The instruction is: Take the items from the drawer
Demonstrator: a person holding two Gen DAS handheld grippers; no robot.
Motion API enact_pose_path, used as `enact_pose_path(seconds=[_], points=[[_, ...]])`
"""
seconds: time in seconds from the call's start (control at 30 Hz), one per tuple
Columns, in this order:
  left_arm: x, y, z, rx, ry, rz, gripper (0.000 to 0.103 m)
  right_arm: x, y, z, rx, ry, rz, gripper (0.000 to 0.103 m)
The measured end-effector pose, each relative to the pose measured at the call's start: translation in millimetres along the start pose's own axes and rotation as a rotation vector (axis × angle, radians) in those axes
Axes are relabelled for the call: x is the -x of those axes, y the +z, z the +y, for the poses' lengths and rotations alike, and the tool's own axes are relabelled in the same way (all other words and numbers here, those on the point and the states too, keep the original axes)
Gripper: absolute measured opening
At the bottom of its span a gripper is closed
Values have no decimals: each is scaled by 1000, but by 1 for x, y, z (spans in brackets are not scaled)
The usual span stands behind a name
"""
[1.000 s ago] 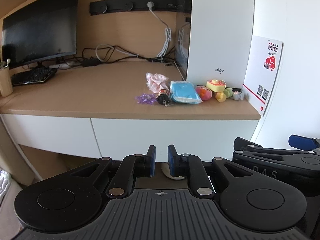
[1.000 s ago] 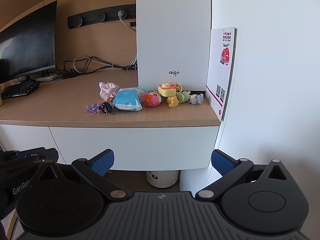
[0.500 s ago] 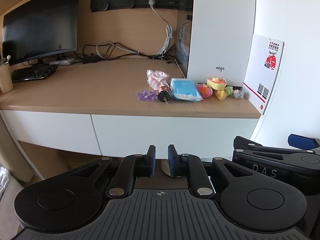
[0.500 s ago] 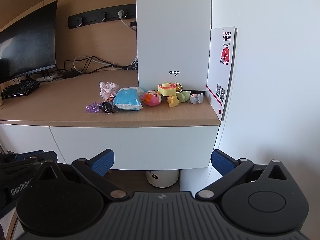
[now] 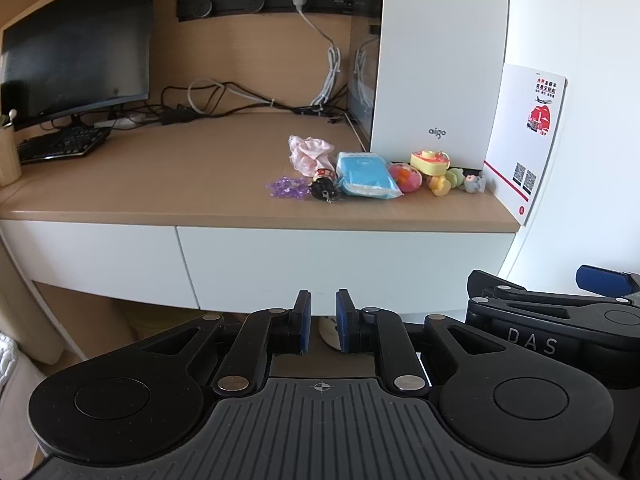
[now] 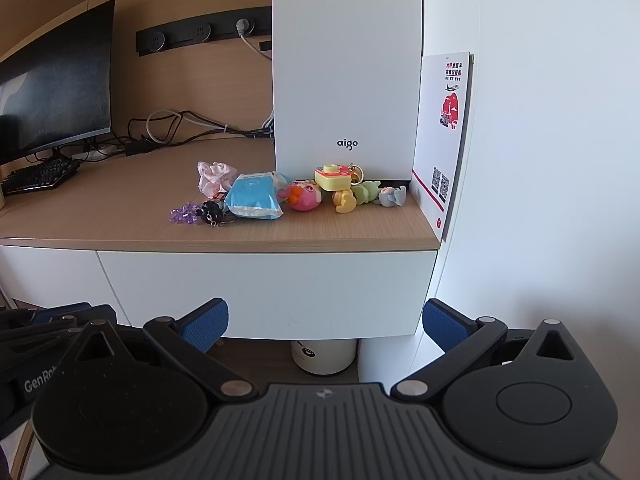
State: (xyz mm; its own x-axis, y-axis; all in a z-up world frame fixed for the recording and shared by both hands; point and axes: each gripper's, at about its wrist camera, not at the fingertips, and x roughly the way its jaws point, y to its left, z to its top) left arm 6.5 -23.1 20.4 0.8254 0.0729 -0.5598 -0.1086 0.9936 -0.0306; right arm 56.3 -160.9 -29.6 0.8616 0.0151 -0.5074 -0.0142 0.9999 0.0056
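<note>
A white drawer front (image 5: 344, 264) (image 6: 268, 292) under the wooden desktop is closed. On the desk above it lie small items: a blue packet (image 5: 366, 176) (image 6: 254, 200), a pink cloth (image 5: 310, 154), purple beads (image 5: 286, 188), a black keychain figure (image 5: 324, 188), a pink toy (image 6: 304, 196) and a yellow toy camera (image 6: 332, 178). My left gripper (image 5: 323, 320) hovers before the drawer, jaws shut with nothing between them. My right gripper (image 6: 324, 324) stands open and empty, level with the drawer's lower edge.
A white computer tower (image 6: 346, 80) stands behind the items, a white card (image 6: 444, 136) leans on the right wall. A monitor (image 5: 76, 48), keyboard (image 5: 60, 144) and cables occupy the left of the desk. A white bin (image 6: 324, 356) sits below. A second drawer front (image 5: 92, 256) lies left.
</note>
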Motion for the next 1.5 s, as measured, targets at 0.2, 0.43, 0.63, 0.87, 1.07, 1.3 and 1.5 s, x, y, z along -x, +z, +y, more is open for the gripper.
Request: enact_pose_path(seconds=[0.2, 0.43, 0.63, 0.87, 1.07, 1.3, 1.5], points=[[-3, 1, -2, -2, -17, -2, 16, -3, -1, -2, 8, 3, 13, 103], [-5, 2, -9, -15, -36, -18, 16, -5, -1, -8, 0, -9, 14, 103], [-9, 3, -13, -32, -66, -10, 17, -6, -1, -11, -4, -13, 17, 103], [-9, 2, -16, -29, -44, -13, 17, -8, 0, -14, -8, -16, 20, 103], [-10, 3, -15, -13, -46, -18, 18, -9, 0, -15, -8, -15, 24, 103], [-7, 2, -19, -29, -46, -26, 18, -9, 0, -15, -8, -15, 24, 103], [-8, 2, -17, -13, -34, -41, 17, -10, 0, -16, -6, -16, 24, 103]])
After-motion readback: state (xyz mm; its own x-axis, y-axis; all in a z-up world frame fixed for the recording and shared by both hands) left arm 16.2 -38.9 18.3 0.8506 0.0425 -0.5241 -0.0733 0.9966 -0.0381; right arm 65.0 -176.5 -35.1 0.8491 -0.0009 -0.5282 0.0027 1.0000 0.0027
